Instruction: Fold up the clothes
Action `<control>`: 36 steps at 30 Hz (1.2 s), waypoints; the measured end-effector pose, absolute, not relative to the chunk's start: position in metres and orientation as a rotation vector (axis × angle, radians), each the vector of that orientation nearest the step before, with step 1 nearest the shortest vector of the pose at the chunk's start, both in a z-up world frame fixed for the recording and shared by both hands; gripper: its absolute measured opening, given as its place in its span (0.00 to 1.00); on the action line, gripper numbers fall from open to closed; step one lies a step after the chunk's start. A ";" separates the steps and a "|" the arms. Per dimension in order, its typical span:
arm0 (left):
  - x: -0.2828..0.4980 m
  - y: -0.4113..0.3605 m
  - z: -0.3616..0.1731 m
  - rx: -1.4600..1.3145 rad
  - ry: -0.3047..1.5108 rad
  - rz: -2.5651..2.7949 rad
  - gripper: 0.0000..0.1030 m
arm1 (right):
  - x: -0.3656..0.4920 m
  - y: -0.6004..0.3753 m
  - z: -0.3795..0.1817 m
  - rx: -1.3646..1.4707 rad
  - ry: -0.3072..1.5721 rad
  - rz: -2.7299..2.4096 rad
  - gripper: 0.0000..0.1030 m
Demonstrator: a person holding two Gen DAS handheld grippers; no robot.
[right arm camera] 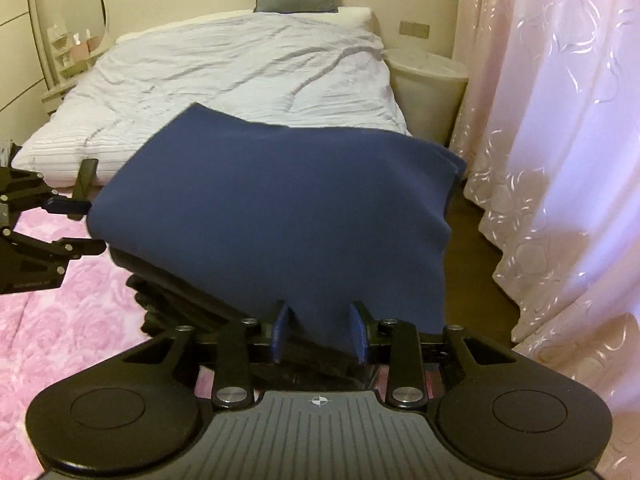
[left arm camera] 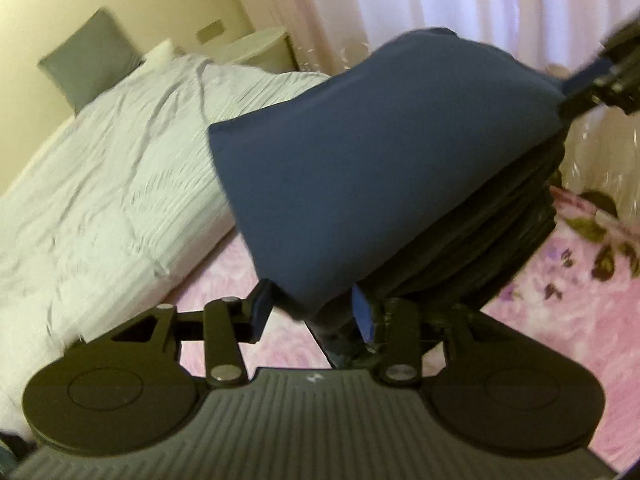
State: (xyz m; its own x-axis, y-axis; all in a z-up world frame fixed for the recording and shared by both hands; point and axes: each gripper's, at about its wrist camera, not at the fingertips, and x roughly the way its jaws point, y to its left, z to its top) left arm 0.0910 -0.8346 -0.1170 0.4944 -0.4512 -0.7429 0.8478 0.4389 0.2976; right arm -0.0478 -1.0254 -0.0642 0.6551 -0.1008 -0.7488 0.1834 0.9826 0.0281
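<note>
Both tongs, the left gripper (left arm camera: 314, 312) and right gripper (right arm camera: 320, 330), stand part-open, the smooth navy garment (right arm camera: 276, 208) between their pads, above a pink rose-patterned blanket (right arm camera: 60, 312).

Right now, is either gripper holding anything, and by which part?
Both hold the navy garment: the left gripper and right gripper each have a bunched bottom edge between the fingers, lifted above the pink blanket.
</note>
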 end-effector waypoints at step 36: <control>-0.072 -0.650 0.003 0.211 0.779 -0.786 0.99 | -0.233 -0.842 0.036 0.207 0.726 -0.363 0.93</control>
